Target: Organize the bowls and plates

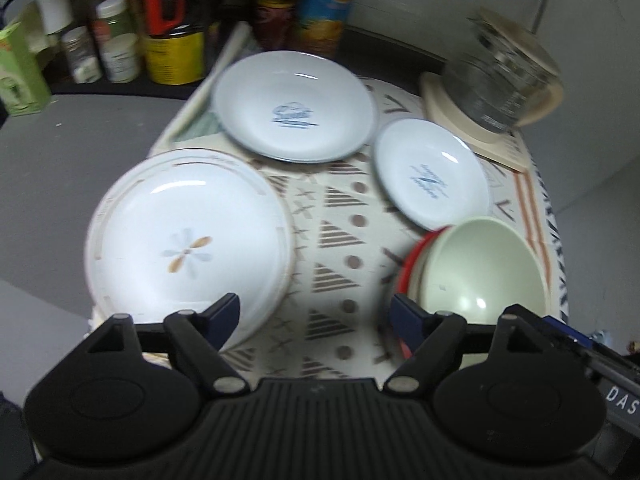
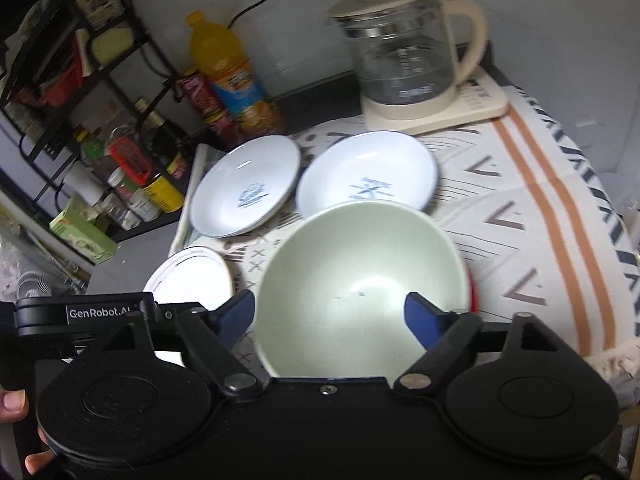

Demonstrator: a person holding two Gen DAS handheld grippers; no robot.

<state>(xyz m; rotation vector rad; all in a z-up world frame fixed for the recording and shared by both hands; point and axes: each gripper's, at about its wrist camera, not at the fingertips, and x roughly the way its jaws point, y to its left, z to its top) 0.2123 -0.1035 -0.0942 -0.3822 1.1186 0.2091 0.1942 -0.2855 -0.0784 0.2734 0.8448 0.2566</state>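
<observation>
On the patterned cloth (image 1: 340, 216) a large white plate with a flower motif (image 1: 188, 236) lies at the left. Two white plates with blue logos (image 1: 294, 106) (image 1: 432, 174) lie farther back. A pale green bowl (image 1: 480, 272) sits nested in a red bowl (image 1: 408, 268) at the right. My left gripper (image 1: 316, 316) is open above the cloth, between the flower plate and the bowls, holding nothing. In the right wrist view my right gripper (image 2: 332, 316) is open over the green bowl (image 2: 360, 280). One fingertip is outside its left rim, the other over its inside, and neither presses on it.
A glass kettle (image 2: 404, 48) on a cream base stands at the back right. An orange juice bottle (image 2: 224, 64) and a red can stand behind the plates. A black rack (image 2: 120, 92) with jars fills the left. A grey tabletop (image 1: 60, 168) lies left of the cloth.
</observation>
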